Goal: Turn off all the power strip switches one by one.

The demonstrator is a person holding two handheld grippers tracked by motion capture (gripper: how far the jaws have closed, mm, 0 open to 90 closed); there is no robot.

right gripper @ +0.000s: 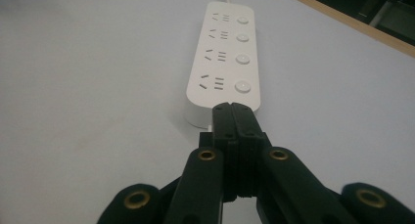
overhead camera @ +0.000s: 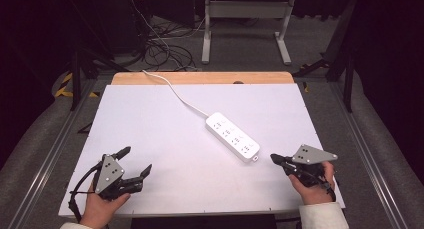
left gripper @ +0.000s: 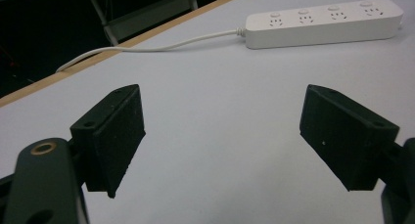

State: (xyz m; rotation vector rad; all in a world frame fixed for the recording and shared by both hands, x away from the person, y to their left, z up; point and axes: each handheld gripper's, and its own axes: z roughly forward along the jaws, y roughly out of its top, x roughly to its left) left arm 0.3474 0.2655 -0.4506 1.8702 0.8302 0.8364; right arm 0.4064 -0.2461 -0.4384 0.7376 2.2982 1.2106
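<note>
My right gripper (overhead camera: 276,159) has its jaws pressed flat together with nothing between them; in the right gripper view the closed tips (right gripper: 234,111) point straight at the near end of the power strip (right gripper: 222,62), just short of it, not touching as far as I can tell. My left gripper (overhead camera: 135,161) has its jaws spread wide, holding nothing, bare table (left gripper: 220,111) between them.

No containers on the table.

Power strip: white, long, rounded ends, four socket sets, each with a round button beside it; white cable (overhead camera: 175,91) runs from its far end off over the table's wooden back edge (overhead camera: 200,78).

Strip lies just ahead of the right gripper, lengthwise in line with it; well ahead and right of the left gripper (left gripper: 220,136).
</note>
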